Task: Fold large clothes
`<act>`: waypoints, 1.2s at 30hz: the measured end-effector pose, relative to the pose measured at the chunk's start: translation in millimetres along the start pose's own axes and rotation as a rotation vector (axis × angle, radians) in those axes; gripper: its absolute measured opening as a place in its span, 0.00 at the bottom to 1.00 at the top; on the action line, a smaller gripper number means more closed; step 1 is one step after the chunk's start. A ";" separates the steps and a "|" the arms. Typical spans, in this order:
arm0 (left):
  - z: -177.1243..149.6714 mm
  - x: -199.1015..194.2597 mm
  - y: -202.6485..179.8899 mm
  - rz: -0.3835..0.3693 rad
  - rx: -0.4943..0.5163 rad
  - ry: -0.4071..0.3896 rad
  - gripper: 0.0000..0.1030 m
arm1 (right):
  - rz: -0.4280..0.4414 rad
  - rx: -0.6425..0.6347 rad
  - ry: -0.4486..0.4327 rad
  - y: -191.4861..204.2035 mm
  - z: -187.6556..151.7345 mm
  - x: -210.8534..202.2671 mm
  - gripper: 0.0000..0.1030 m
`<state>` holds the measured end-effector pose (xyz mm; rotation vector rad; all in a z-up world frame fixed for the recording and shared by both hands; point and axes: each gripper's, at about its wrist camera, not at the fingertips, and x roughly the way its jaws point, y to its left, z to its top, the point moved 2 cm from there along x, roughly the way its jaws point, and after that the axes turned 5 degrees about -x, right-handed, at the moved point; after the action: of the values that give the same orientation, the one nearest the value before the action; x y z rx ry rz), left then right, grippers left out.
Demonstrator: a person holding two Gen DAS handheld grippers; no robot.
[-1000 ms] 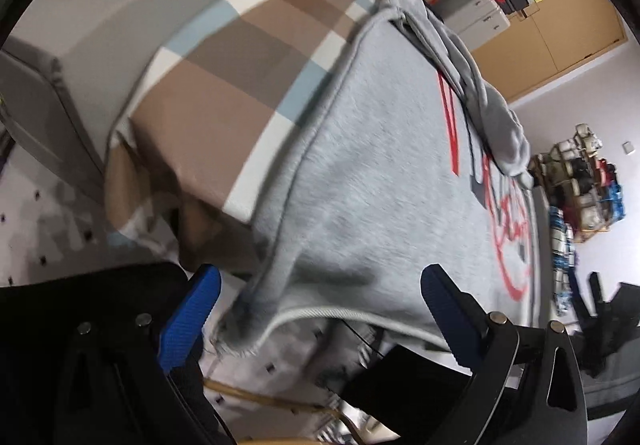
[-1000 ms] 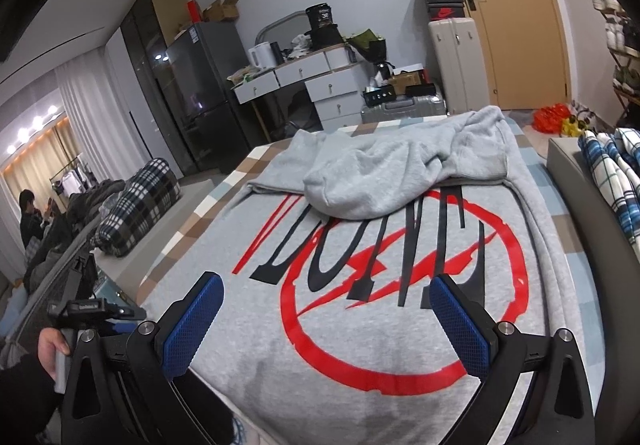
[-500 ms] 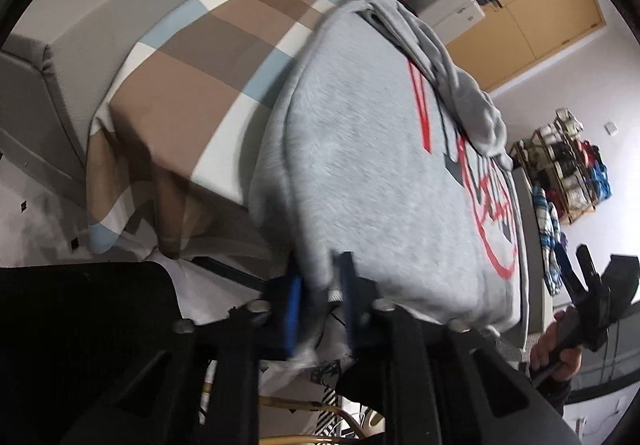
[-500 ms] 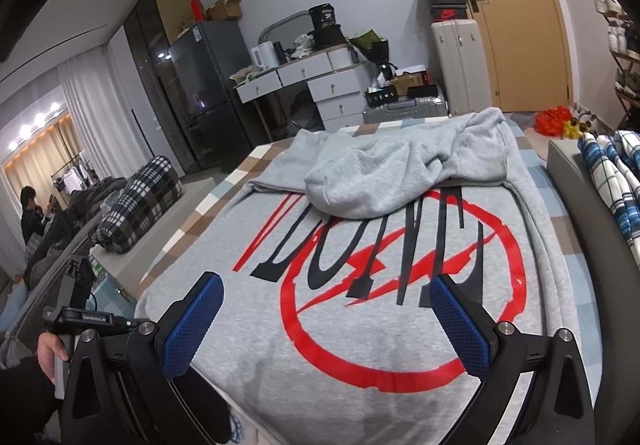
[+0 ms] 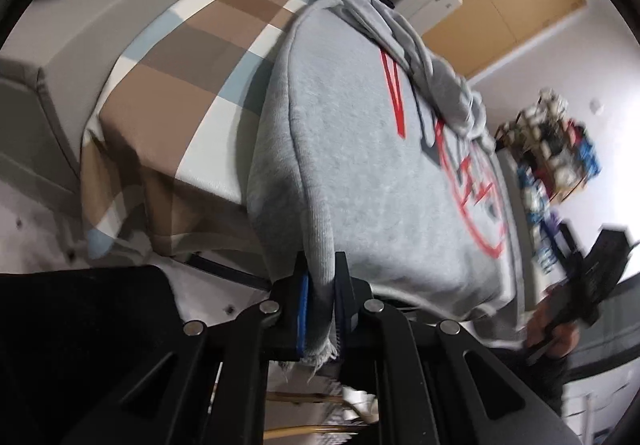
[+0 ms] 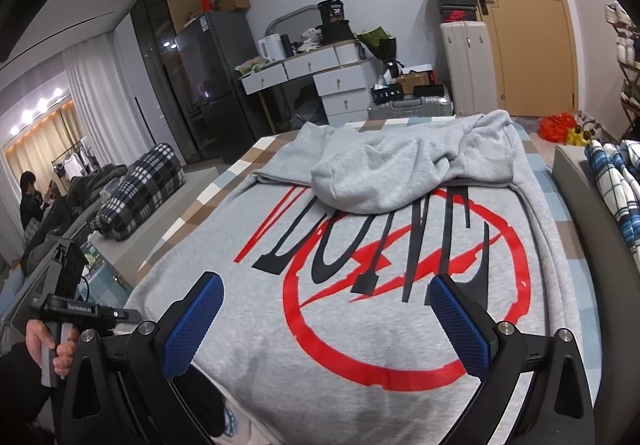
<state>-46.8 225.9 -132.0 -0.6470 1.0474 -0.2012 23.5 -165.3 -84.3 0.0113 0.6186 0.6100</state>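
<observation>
Left wrist view: my left gripper (image 5: 320,303) has just been closing and now pinches the frayed hem corner of the grey sweatshirt (image 5: 360,165), which hangs over the near edge of the checked bed cover (image 5: 180,85). My right gripper (image 6: 328,321) hovers over the sweatshirt's printed front, fingers spread wide, gripping nothing.
</observation>
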 end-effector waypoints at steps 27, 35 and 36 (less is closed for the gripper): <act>31.2 -35.9 -18.5 -0.373 -0.123 0.092 0.03 | 0.191 -0.574 -0.002 263.6 -69.9 78.7 0.99; 37.1 -39.5 -3.3 -0.370 -0.127 0.099 0.03 | 0.189 -0.373 0.049 252.3 -62.4 107.1 0.21; 37.8 -39.3 -0.3 -0.376 -0.136 0.102 0.03 | 0.204 -0.356 0.051 250.4 -61.8 106.4 0.12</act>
<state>-34.2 258.4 -90.0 -0.9643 1.0361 -0.4972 -75.0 88.3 -145.6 -0.2779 0.5548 0.9137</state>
